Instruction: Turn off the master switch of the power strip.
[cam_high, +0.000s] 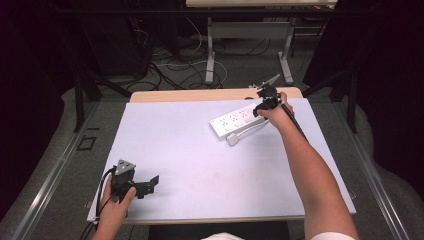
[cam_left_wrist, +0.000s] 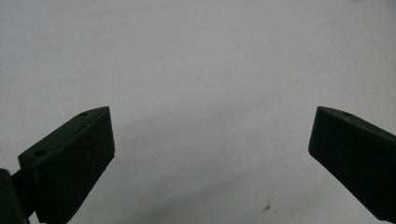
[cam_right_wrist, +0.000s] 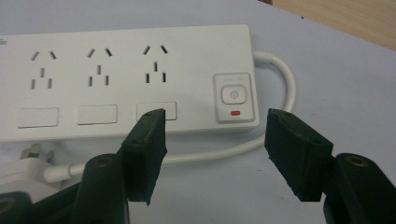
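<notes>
Right gripper view reveals the power strip's (cam_right_wrist: 126, 79) red indicator light (cam_right_wrist: 235, 112).

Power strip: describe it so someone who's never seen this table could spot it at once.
On the pale table top, look to the far right part, just in front of the right gripper. The power strip lies there at a slant: a long white bar with three socket groups, a square power button with a red light at one end, and its white cable looped alongside to a white plug.

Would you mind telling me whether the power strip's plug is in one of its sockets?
Out. The plug lies on the table beside the power strip, whose three sockets are bare.
</notes>
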